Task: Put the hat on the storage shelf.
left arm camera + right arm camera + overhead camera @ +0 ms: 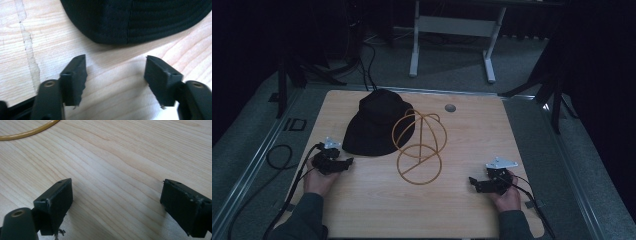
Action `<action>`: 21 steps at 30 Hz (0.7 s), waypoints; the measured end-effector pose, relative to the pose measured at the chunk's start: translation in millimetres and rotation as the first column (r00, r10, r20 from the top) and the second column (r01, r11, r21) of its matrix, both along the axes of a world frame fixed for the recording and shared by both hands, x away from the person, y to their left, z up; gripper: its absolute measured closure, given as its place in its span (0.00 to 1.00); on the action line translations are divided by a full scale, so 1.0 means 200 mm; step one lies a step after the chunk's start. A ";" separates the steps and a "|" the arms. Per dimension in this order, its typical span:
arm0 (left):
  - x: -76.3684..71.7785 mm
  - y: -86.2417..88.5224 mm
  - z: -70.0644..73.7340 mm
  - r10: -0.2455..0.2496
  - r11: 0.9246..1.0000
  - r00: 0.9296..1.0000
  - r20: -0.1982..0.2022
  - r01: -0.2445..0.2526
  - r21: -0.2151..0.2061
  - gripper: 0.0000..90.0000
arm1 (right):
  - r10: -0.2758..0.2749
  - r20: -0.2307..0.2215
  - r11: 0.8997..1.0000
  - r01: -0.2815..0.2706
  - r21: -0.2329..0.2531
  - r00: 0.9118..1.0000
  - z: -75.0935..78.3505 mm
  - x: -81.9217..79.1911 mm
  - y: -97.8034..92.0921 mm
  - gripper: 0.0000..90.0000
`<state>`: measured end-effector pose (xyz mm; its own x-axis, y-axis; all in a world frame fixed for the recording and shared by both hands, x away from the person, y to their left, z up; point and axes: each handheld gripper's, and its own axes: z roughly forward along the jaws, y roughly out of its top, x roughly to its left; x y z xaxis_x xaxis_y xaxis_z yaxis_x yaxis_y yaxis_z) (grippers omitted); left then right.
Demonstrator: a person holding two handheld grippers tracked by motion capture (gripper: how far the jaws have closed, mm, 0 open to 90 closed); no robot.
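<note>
Left gripper [343, 163] low beside hat [377, 125], fingers [75, 77] apart.

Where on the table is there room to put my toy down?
Bare wood lies along the near edge between the left claw and the right claw, and on the right side past the wire stand. It is crowded at the far left middle, where the black hat and the stand overlap.

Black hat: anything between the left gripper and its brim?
Nothing visible. In the left gripper view the open left gripper faces the black hat across bare table. In the high view the wire hat stand sits to the hat's right, off that line.
</note>
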<state>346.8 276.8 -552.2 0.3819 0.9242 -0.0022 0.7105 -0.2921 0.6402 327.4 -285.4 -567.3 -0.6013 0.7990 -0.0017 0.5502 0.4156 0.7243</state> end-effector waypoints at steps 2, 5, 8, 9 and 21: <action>-0.01 0.01 0.01 -0.002 1.000 1.000 -0.015 0.002 -0.001 0.52 | 0.000 0.000 1.000 0.000 0.000 1.000 0.00 0.00 0.00 0.12; -0.02 0.02 0.03 -0.009 1.000 1.000 -0.028 0.009 -0.009 0.58 | 0.000 0.000 1.000 0.000 0.000 1.000 0.00 0.00 0.00 0.12; -0.03 0.01 0.08 -0.033 0.999 0.999 -0.037 0.034 0.011 0.60 | 0.000 0.000 1.000 0.000 0.000 1.000 0.00 0.00 0.00 0.12; -0.03 0.01 0.09 -0.045 0.999 0.998 -0.042 0.045 0.015 0.61 | 0.001 0.000 1.000 -0.001 0.000 1.000 0.00 0.00 0.00 0.12; -0.03 0.00 0.21 -0.115 0.993 0.992 -0.041 0.117 0.034 0.66 | 0.000 0.000 1.000 0.000 0.000 1.000 0.00 0.00 0.00 0.12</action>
<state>341.7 277.4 -509.2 0.4867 0.8735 0.0129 0.6950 -0.3961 0.6001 327.4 -285.5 -567.3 -0.6016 0.7988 -0.0018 0.5500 0.4158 0.7243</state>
